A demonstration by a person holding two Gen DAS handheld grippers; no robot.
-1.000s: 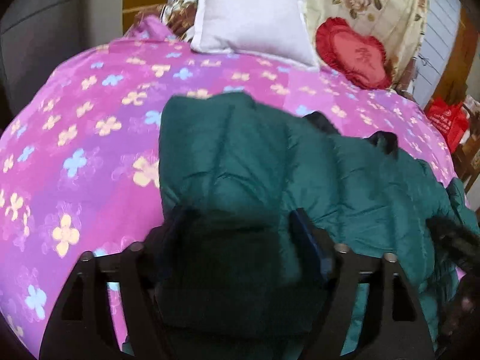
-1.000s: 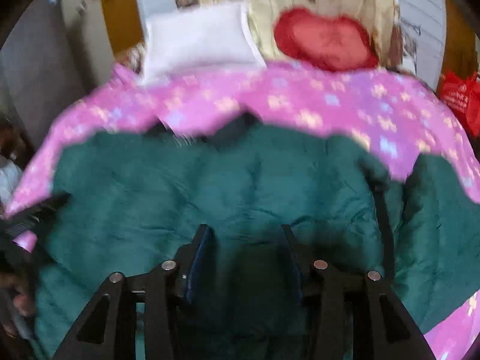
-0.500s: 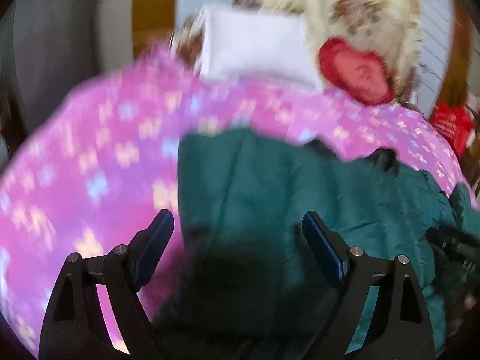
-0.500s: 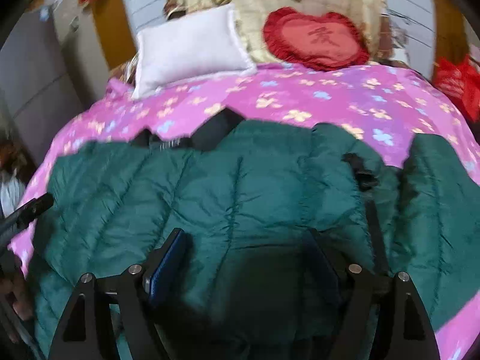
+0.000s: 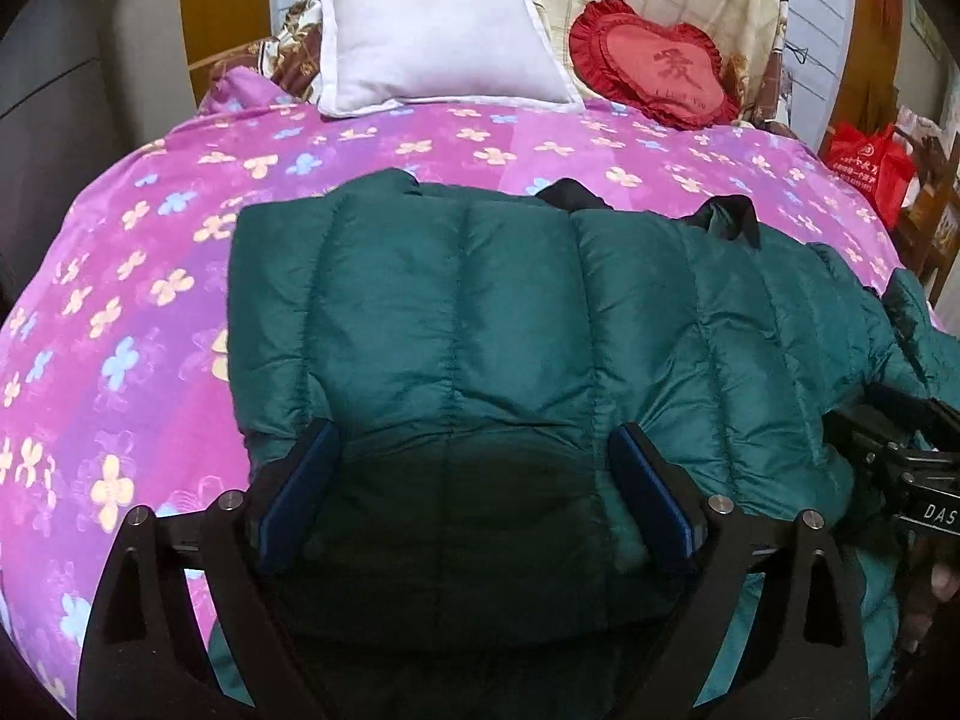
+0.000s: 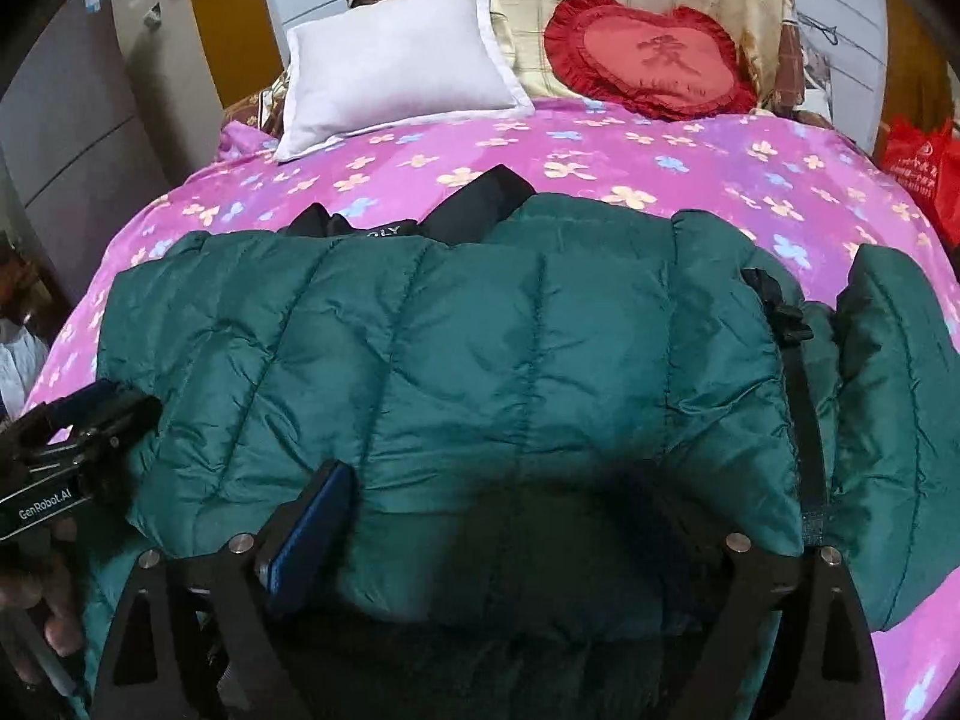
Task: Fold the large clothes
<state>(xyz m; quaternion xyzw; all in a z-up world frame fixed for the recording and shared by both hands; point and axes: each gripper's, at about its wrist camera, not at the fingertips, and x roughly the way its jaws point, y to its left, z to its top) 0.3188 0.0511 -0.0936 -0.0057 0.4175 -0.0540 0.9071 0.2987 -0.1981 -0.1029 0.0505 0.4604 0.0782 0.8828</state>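
Only the right wrist view shows the green puffer jacket (image 6: pixel 480 360) with its sleeve out right on the bed (image 6: pixel 660 156). Both the left claw (image 5: pixel 474 480) and right claw (image 6: pixel 498 516) are opening wide, jacket beneath, unpinched.

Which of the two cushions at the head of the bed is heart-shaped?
The red cushion with the frilled edge is heart-shaped; the white pillow to its left in both views is a plain rectangle.
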